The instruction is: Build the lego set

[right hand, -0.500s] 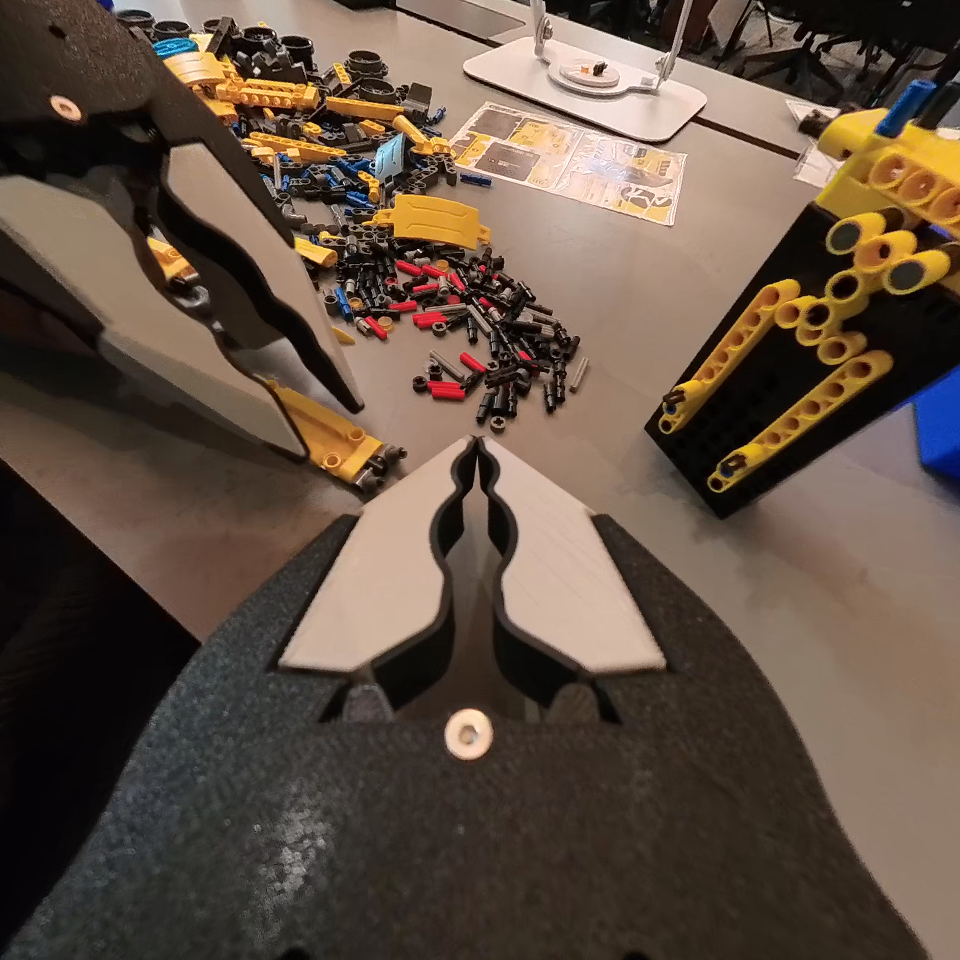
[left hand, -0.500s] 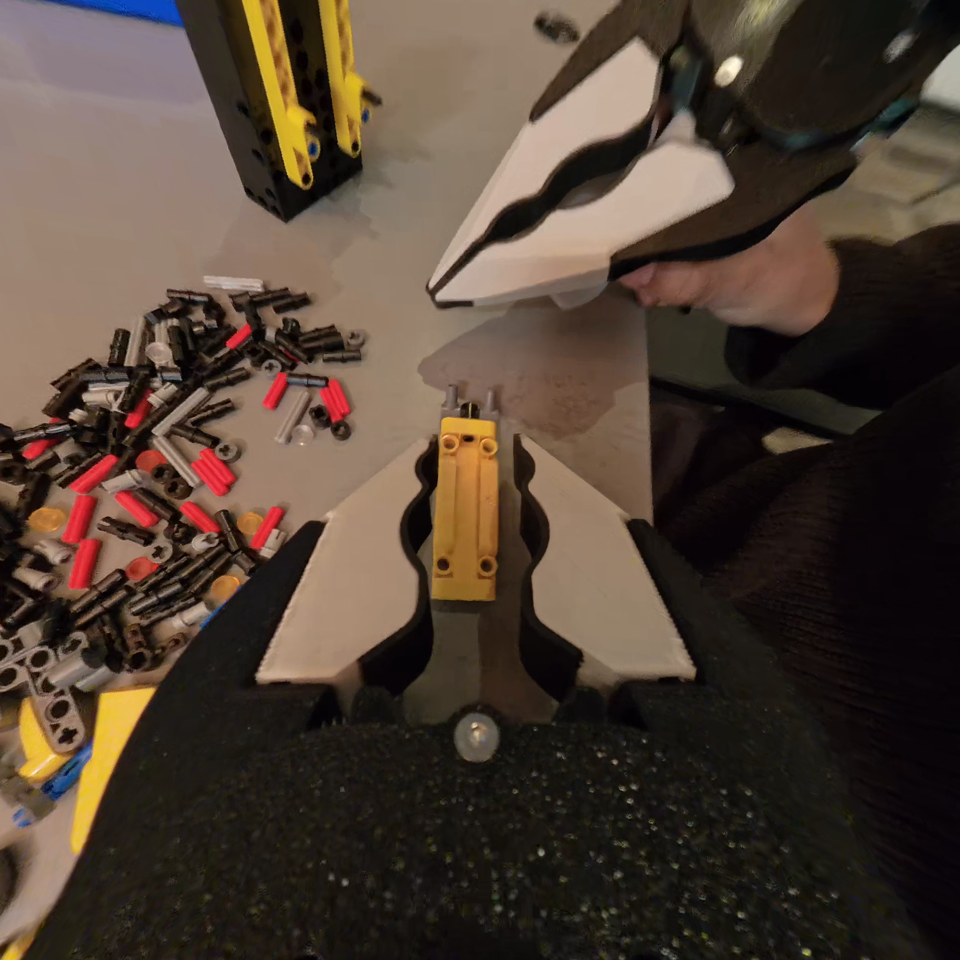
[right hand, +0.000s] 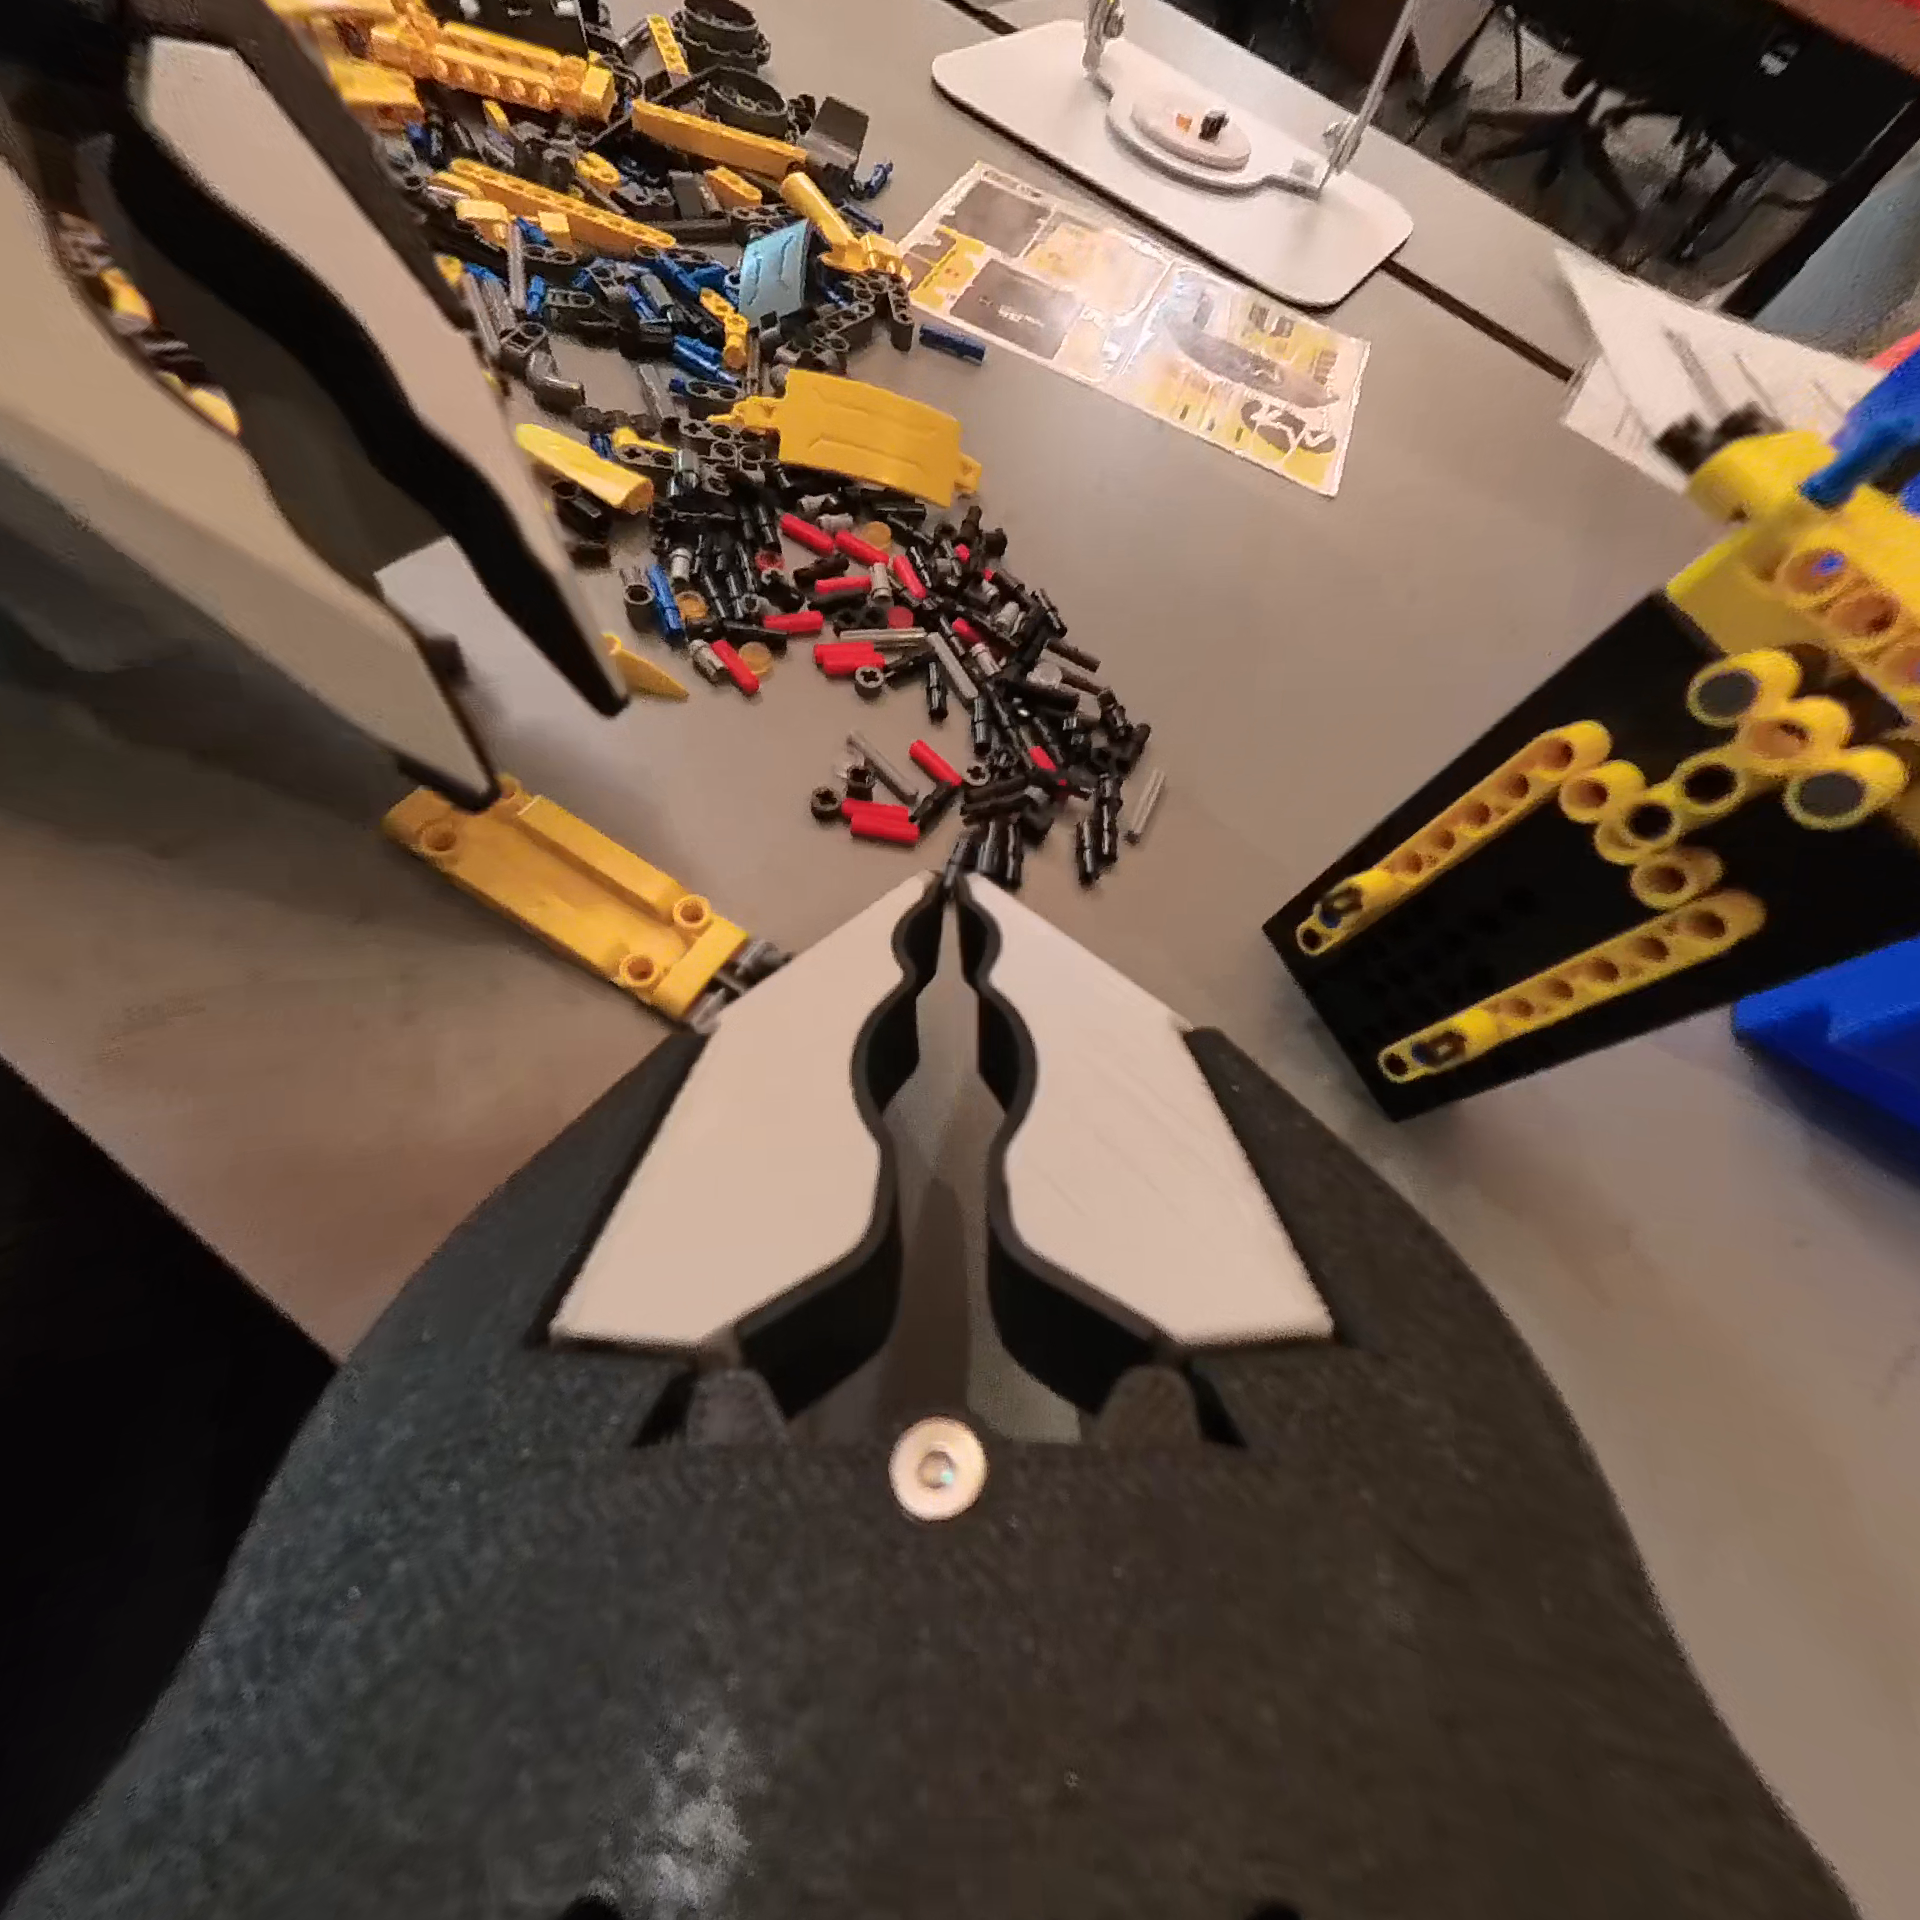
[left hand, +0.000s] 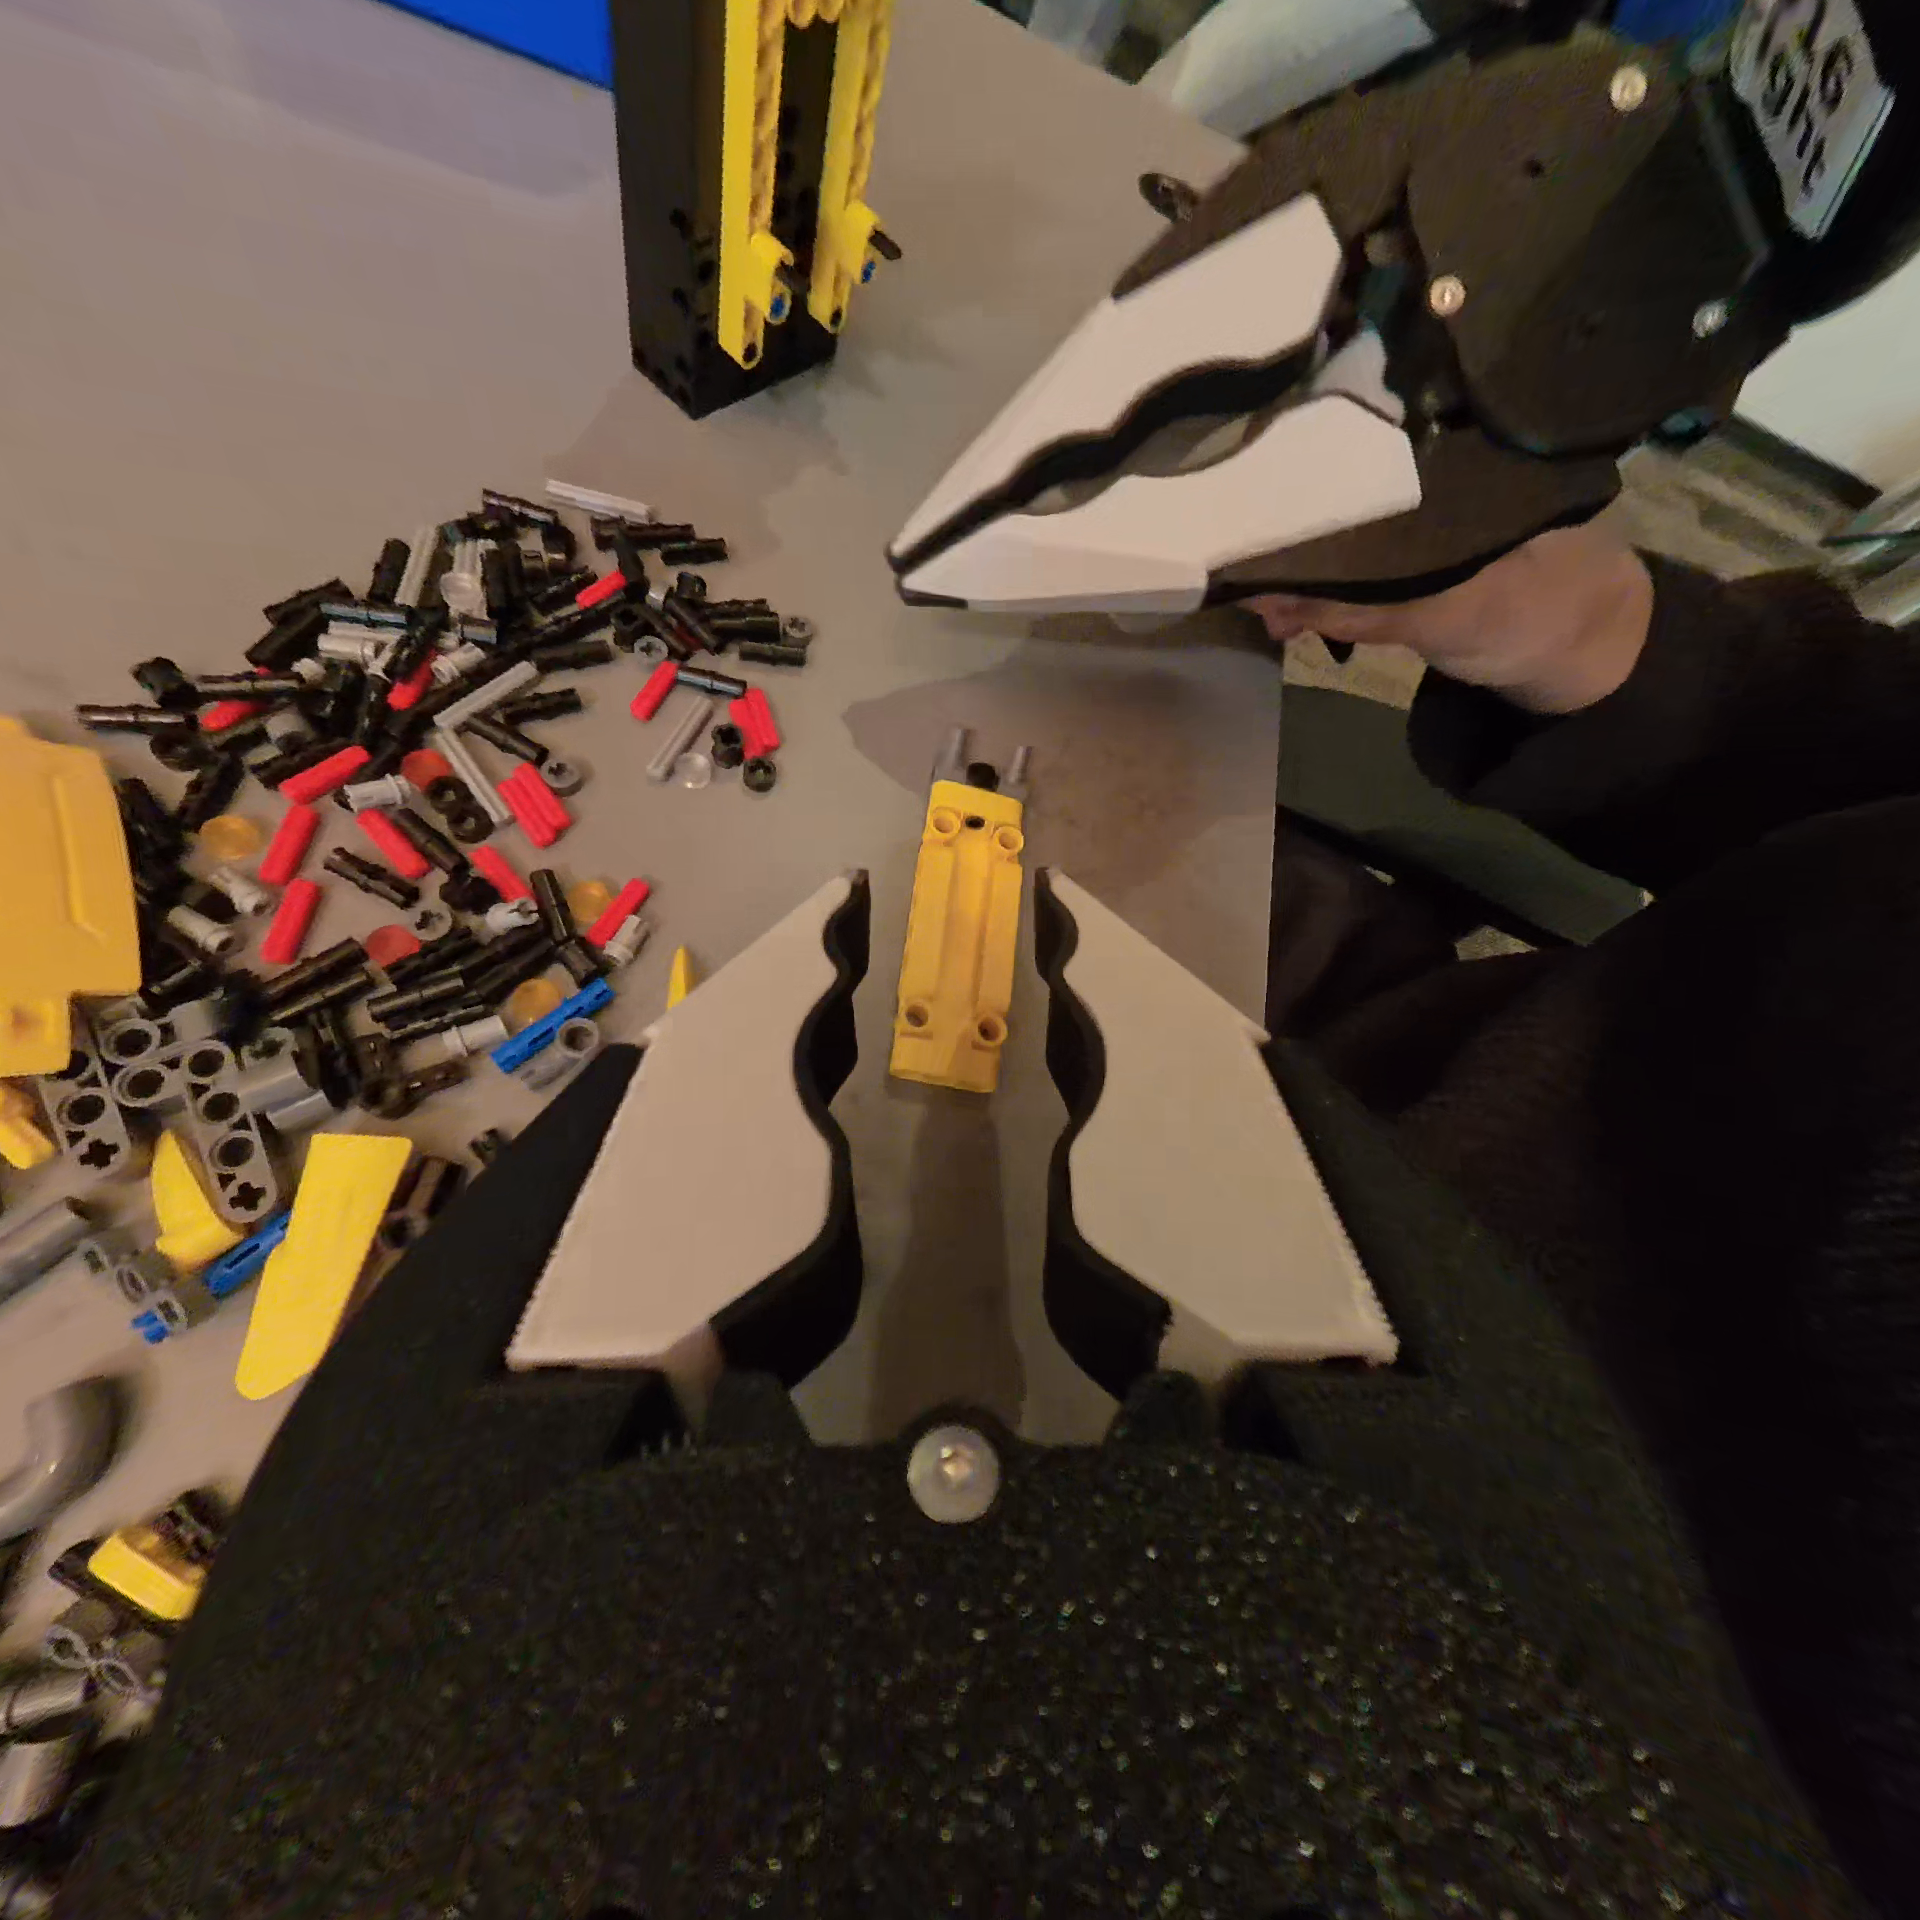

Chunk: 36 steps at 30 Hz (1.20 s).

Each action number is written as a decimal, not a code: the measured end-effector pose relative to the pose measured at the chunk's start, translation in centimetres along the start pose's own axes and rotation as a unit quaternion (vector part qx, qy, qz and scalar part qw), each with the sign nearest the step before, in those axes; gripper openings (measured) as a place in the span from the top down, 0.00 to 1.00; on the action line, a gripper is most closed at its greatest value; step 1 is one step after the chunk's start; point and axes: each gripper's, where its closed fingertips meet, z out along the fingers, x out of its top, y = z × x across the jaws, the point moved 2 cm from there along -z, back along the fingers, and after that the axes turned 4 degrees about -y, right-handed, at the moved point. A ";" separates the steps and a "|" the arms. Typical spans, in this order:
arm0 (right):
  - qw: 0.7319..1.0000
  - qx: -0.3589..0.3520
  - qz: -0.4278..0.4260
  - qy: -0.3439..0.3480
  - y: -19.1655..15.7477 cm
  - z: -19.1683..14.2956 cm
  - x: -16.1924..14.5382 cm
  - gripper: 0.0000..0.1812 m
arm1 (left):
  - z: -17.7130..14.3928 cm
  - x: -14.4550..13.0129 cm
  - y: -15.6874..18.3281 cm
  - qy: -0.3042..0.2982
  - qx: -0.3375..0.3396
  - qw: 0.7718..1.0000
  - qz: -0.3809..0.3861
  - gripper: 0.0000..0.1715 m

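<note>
Left wrist view shows the left gripper (left hand: 951, 894) with jaws apart, flanking but not touching a yellow panel piece (left hand: 958, 940) lying flat on the grey table (left hand: 312, 364) near its edge. Rigid, light moulded plastic by the look of it (smooth, so perhaps slippery), it seems best taken across its long flat sides. Beyond, the right gripper (right hand: 948, 881) hovers with jaws together and empty; a pile of small pins (left hand: 468, 748) lies left, and a black-and-yellow assembly (left hand: 748, 197) stands farther off.

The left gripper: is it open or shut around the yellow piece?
Open. The left gripper has a clear gap on both sides of the yellow piece, which lies flat on the grey table.
</note>
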 end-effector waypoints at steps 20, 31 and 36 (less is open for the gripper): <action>0.995 0.047 0.033 -0.087 0.1 3.5 -1.1 0.95 | -1.0 0.9 -2.0 0.039 0.052 0.998 0.013 0.80; 0.996 0.062 0.039 -0.053 0.2 3.0 -0.3 0.98 | -3.6 2.5 -4.2 0.122 0.053 0.991 -0.020 0.80; 0.988 0.138 0.058 0.033 -0.3 1.1 1.5 0.98 | -4.8 3.0 -4.7 0.173 0.018 0.982 -0.071 0.80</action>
